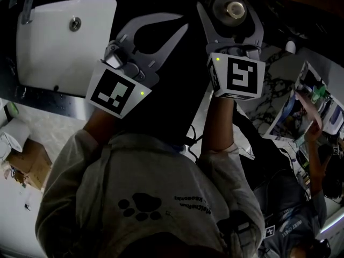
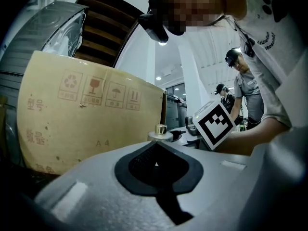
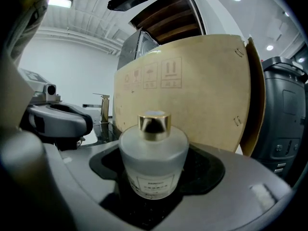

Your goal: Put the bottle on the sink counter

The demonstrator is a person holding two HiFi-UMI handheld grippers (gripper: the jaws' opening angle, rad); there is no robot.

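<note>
A frosted glass bottle (image 3: 153,163) with a gold cap stands upright between the dark pads of my right gripper (image 3: 158,146), which is shut on it. In the head view the bottle (image 1: 235,8) is seen from above, held over the dark counter to the right of the white sink (image 1: 59,47), with the right gripper (image 1: 230,3) clasped round it. My left gripper (image 1: 185,21) hovers beside it, between bottle and sink, jaws shut with nothing in them. The left gripper view shows its own tips (image 2: 156,143) closed and the gold cap (image 2: 160,129) just beyond.
The sink has a drain (image 1: 75,21) and a faucet (image 1: 27,7) at its far left. A big cardboard box (image 3: 192,90) stands close behind the bottle. A marble-patterned surface (image 1: 279,74) lies to the right, where another person (image 1: 314,144) stands.
</note>
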